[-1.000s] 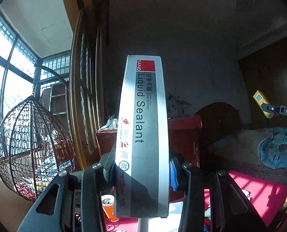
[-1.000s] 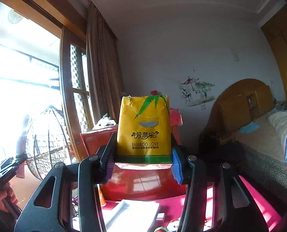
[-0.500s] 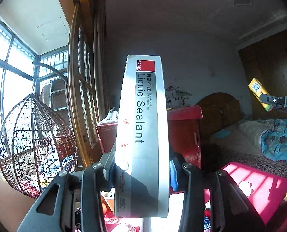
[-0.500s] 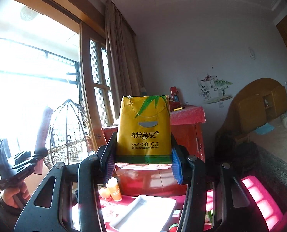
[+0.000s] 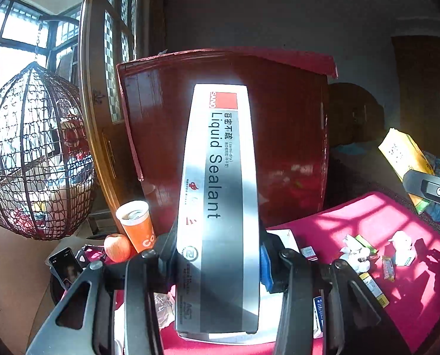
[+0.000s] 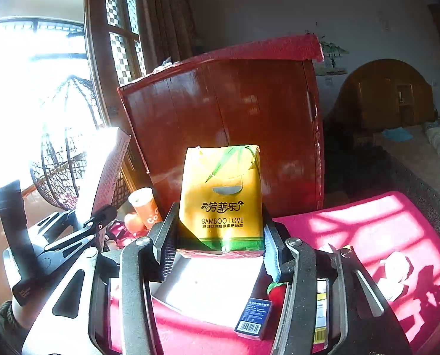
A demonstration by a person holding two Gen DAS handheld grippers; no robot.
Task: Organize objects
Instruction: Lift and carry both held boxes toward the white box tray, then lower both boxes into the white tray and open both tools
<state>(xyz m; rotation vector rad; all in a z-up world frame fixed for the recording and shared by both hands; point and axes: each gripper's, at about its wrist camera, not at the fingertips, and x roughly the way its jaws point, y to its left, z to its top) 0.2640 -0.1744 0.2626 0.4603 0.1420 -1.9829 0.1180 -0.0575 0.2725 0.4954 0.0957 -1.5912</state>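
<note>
My left gripper (image 5: 218,261) is shut on a tall grey Liquid Sealant box (image 5: 220,195), held upright above a table under a pink cloth (image 5: 397,224). In the right wrist view my right gripper (image 6: 217,248) is shut on a yellow Bamboo Love tissue pack (image 6: 221,198), also upright. The left gripper (image 6: 80,230) with the sealant box (image 6: 107,171) shows at the left of that view. At the right edge of the left wrist view the tissue pack (image 5: 403,159) shows in the right gripper.
On the cloth lie a white tray (image 6: 208,287), a dark blue barcoded box (image 6: 254,316), an orange cup (image 5: 135,224), an apple (image 5: 117,247), a phone (image 5: 66,266) and several small packets (image 5: 365,251). A dark red wooden cabinet (image 6: 234,124) stands behind. A wicker cage chair (image 5: 33,159) hangs at the left.
Both grippers have come down and tilted toward the table with their boxes still held. The tabletop and its clutter now fill the lower views; ceiling and upper wall have left view.
</note>
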